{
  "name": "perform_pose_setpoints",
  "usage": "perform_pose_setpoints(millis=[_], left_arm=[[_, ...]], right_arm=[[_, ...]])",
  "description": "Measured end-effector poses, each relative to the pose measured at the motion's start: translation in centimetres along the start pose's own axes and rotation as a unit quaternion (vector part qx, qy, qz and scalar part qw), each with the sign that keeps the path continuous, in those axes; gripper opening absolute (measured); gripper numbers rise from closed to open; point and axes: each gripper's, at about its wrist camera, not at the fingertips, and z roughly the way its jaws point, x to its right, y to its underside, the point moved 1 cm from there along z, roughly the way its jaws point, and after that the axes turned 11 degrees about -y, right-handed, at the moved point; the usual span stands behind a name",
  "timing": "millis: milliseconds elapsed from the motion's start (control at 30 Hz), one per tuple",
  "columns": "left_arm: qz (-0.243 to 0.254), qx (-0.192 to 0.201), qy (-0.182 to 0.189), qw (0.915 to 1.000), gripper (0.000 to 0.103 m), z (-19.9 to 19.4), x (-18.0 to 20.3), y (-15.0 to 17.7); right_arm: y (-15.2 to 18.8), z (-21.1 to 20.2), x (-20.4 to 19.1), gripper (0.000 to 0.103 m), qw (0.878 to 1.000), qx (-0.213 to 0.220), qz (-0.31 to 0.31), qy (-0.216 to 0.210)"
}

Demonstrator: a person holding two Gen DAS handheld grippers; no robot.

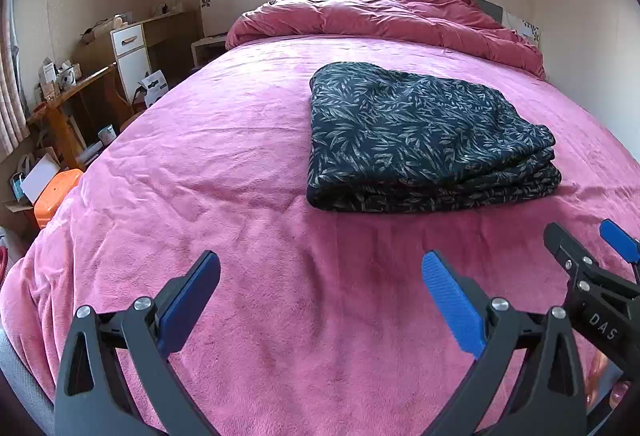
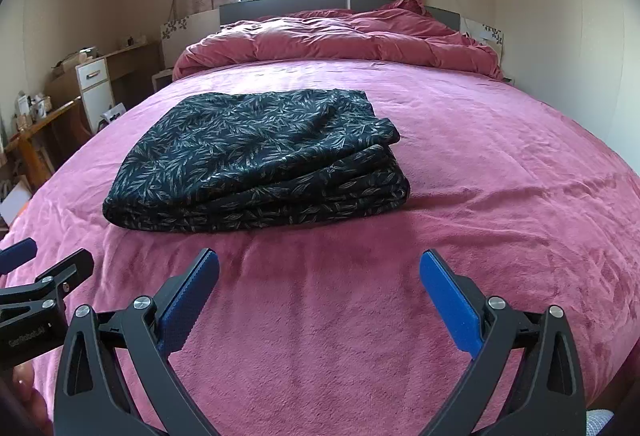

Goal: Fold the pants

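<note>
While both tools hang low over the near part of it, the bed with its pink blanket (image 1: pixel 240 164) (image 2: pixel 480 164) fills almost all of each view. Far ahead of the tools, at the head of the bed, a red duvet (image 1: pixel 360 20) (image 2: pixel 340 40) lies crumpled in a long heap.

The pants (image 1: pixel 420 140) (image 2: pixel 260 160), dark with a pale leaf pattern, lie folded in a thick stack of several layers on the blanket. They are ahead of both tools and apart from them: ahead and to the right of the left gripper (image 1: pixel 320 300), ahead and to the left of the right gripper (image 2: pixel 319 300). No finger touches the cloth.

The left gripper is released, its two blue pads (image 1: pixel 452 304) spread wide with only blanket between them. The right gripper is released in the same way, with its pads (image 2: pixel 450 300) wide apart and nothing held.

The two tools are side by side, near to each other; each one shows at the edge of the other's view.
</note>
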Motion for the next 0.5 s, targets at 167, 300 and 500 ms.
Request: perform_pose_setpoints(millis=[167, 300, 500], left_arm=[[-0.002, -0.007, 0.002, 1.0, 0.101, 0.2, 0.01, 0.03], [-0.002, -0.009, 0.003, 1.0, 0.101, 0.26, 0.05, 0.04], [-0.002, -0.01, 0.003, 0.9999, 0.101, 0.3, 0.04, 0.01]], right_arm=[[-0.01, 0.04, -0.02, 0.099, 1.0, -0.001, 0.0, 0.0], [0.0, 0.04, -0.04, 0.099, 1.0, -0.001, 0.0, 0.001], [0.04, 0.05, -0.06, 0.099, 1.0, -0.002, 0.0, 0.0]])
